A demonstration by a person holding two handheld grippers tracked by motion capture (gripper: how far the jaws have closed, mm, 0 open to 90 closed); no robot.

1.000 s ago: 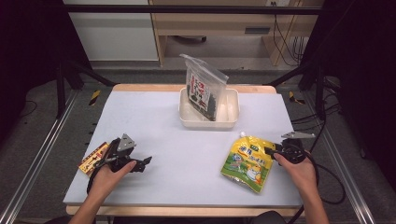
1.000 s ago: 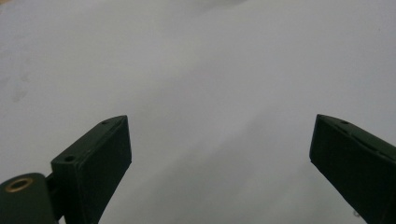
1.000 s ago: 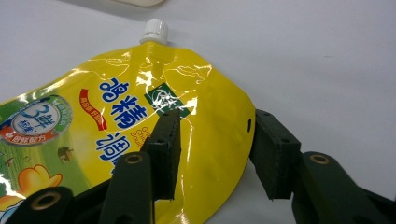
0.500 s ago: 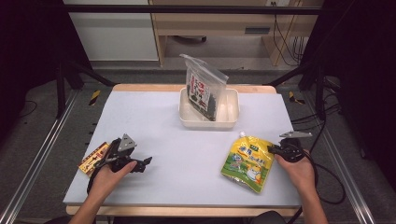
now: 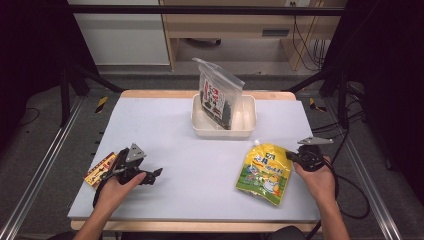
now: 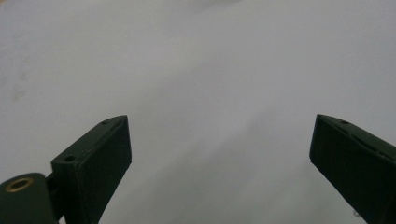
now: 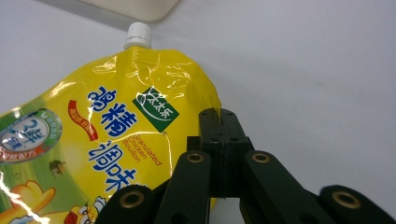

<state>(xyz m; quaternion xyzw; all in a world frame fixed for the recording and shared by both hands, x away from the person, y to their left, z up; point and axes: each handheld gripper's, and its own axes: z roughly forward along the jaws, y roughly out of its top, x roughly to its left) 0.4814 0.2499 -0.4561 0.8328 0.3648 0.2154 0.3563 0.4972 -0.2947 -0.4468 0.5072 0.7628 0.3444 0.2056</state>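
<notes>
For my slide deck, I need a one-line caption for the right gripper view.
Right gripper shut on the edge of a yellow pouch lying on the grey table.

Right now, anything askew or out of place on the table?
The dark snack bag stands tilted in the white tray, poking well above the rim. A small orange packet overhangs the table's left edge. No spill or damage visible.

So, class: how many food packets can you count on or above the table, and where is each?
3: a yellow pouch front right; a dark seaweed bag standing in the tray; a small flat packet by the left hand.
</notes>
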